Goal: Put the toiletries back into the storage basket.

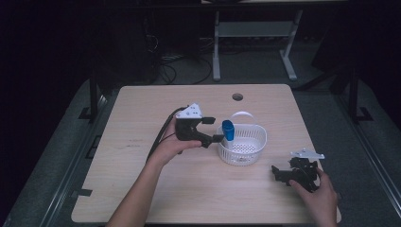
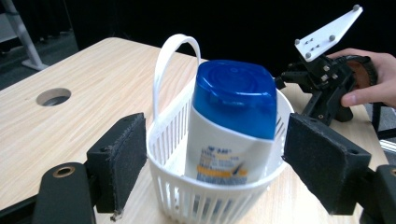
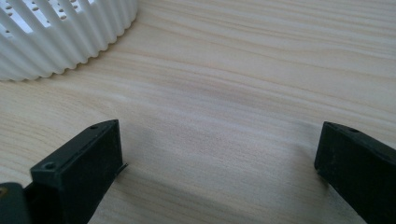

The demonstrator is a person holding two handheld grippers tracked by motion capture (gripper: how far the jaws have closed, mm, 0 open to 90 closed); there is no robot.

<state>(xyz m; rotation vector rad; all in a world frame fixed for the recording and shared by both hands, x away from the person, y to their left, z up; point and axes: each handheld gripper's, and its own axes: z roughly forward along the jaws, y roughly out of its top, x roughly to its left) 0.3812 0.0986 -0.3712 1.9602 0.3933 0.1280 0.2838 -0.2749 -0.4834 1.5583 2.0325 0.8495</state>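
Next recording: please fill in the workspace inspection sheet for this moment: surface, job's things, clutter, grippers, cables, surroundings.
Surface: light wooden table with a round hole near the far edge.
Job's things: white basket, handle up; blue-capped bottle stands inside, leaning on the wall.
Clutter: nothing seen.
Grippers: left gripper open, jaws either side of the bottle without touching; right gripper open, low over bare table.
Cables: black cable trails from the left gripper; more on the floor behind.
Surroundings: dark room, white desk frame beyond.
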